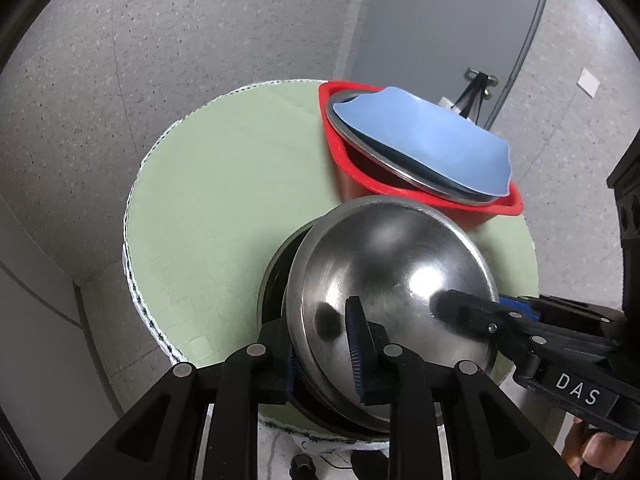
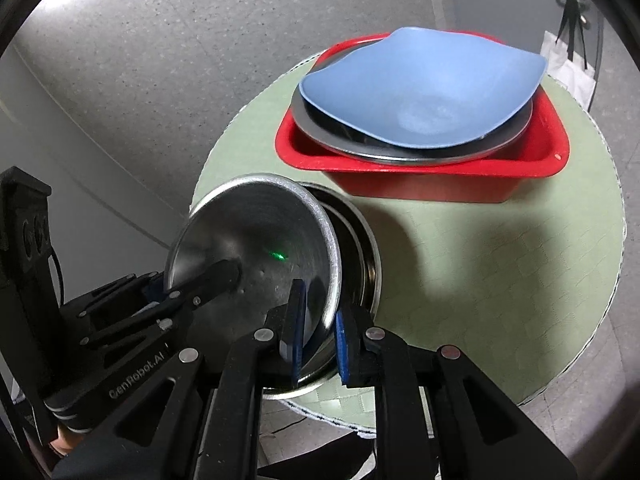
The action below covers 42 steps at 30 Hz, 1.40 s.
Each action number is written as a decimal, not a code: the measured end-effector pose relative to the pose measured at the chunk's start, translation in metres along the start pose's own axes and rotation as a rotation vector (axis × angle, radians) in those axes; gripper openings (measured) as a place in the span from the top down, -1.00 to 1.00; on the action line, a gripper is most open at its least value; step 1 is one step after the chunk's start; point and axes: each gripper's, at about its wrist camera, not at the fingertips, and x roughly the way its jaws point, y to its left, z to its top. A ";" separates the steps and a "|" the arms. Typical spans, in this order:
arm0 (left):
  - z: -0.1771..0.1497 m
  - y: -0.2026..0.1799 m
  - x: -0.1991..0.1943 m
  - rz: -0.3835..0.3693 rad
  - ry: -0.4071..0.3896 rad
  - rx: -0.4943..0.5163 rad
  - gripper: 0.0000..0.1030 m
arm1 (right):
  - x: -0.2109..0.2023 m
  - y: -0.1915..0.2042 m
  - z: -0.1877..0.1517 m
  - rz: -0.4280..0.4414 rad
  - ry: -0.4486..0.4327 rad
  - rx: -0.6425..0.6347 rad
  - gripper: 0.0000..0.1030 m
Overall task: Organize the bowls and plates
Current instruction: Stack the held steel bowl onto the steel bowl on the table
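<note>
two grippers clamp opposite rims of a steel bowl (image 1: 384, 276), tilted over a dark pot (image 2: 360, 256) at the near edge of a round green counter (image 1: 224, 184): the left gripper (image 1: 324, 348) and right gripper (image 2: 318, 340) each pinch the rim. behind, a blue plate (image 2: 424, 92) tops a steel plate (image 2: 400, 152) in a red tub (image 2: 440, 184).

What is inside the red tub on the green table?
The red tub holds a steel plate with a blue plate on top. These plates cover the tub's floor, so anything beneath cannot be seen.
</note>
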 end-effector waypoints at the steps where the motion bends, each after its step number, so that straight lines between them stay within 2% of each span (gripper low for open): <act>1: 0.001 0.000 0.001 0.003 -0.006 0.004 0.62 | 0.000 0.000 0.001 -0.004 -0.003 0.002 0.71; 4: -0.005 -0.002 0.005 0.000 -0.024 -0.003 0.60 | 0.000 0.004 0.000 -0.020 -0.011 0.001 0.71; 7: -0.012 -0.007 0.007 0.008 -0.031 -0.001 0.50 | 0.000 0.011 0.001 -0.050 -0.021 -0.018 0.64; 9: -0.013 -0.012 0.008 0.020 -0.037 0.019 0.47 | -0.001 0.015 -0.001 -0.068 -0.032 -0.039 0.53; 14: -0.014 -0.013 0.006 0.033 -0.044 0.030 0.47 | -0.005 0.017 -0.005 -0.094 -0.039 -0.052 0.53; 22: -0.013 -0.011 0.005 0.014 -0.023 0.029 0.45 | -0.007 0.022 -0.006 -0.106 -0.038 -0.049 0.54; 29: -0.013 -0.009 0.003 -0.035 -0.010 -0.015 0.37 | -0.011 0.018 -0.007 -0.065 -0.036 -0.009 0.49; 35: -0.017 -0.015 -0.002 -0.022 -0.026 -0.023 0.31 | -0.015 0.019 -0.010 -0.066 -0.047 -0.004 0.48; 37: -0.018 -0.014 -0.004 -0.018 -0.037 -0.032 0.23 | -0.019 0.019 -0.011 -0.107 -0.064 -0.007 0.34; 39: -0.018 -0.012 -0.006 -0.021 -0.041 -0.048 0.14 | -0.022 0.014 -0.012 -0.119 -0.077 0.000 0.05; 40: -0.019 -0.012 -0.007 -0.019 -0.045 -0.051 0.02 | -0.022 0.012 -0.013 -0.110 -0.077 0.011 0.03; 42: -0.019 -0.013 -0.009 -0.013 -0.055 -0.051 -0.02 | -0.022 0.007 -0.014 -0.098 -0.073 0.033 -0.01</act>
